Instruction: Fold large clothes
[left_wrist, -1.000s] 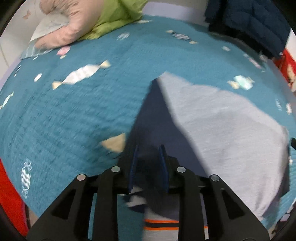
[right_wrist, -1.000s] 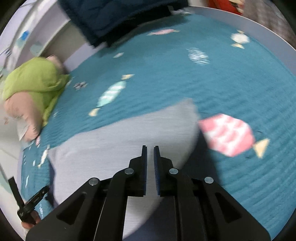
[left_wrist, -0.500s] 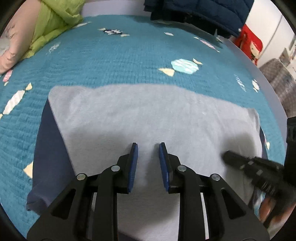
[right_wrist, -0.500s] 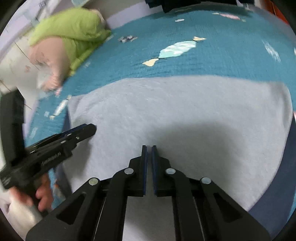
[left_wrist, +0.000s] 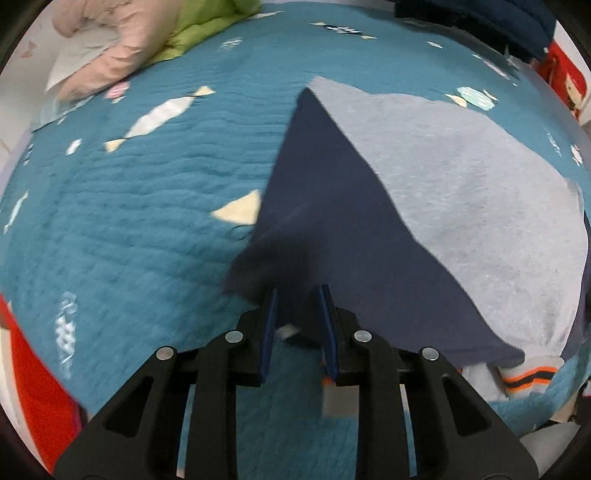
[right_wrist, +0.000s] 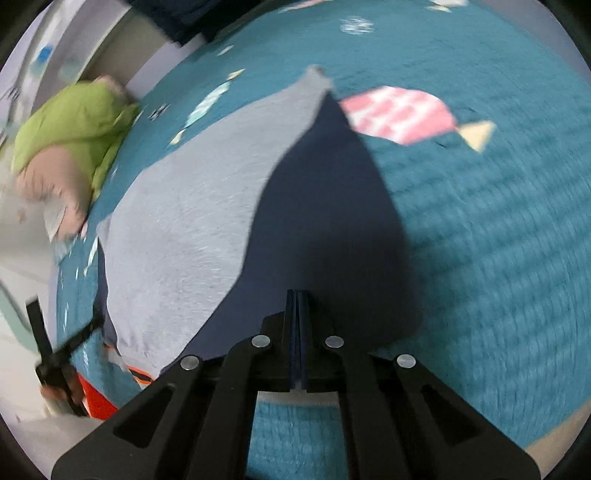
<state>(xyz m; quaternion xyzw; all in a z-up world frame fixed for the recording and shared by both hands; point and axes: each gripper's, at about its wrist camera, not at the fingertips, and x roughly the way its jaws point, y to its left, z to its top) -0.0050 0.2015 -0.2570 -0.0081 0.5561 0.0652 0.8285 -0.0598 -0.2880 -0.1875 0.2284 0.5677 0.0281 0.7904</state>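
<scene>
Both grippers swung out from mid-garment to its side edges; left gripper (left_wrist: 297, 295) jaws narrowly hold navy cloth (left_wrist: 332, 221), right gripper (right_wrist: 298, 295) jaws pinch it shut, ready to fold the garment (right_wrist: 177, 229).

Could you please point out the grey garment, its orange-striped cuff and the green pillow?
grey garment (left_wrist: 461, 177): left wrist view, middle of its fleecy face.
orange-striped cuff (left_wrist: 530, 378): left wrist view, on the stripes.
green pillow (right_wrist: 70, 122): right wrist view, its top.

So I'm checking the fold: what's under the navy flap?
The navy flap lies over the grey fabric and teal bedspread. An orange-striped cuff peeks out; the rest is covered.
</scene>
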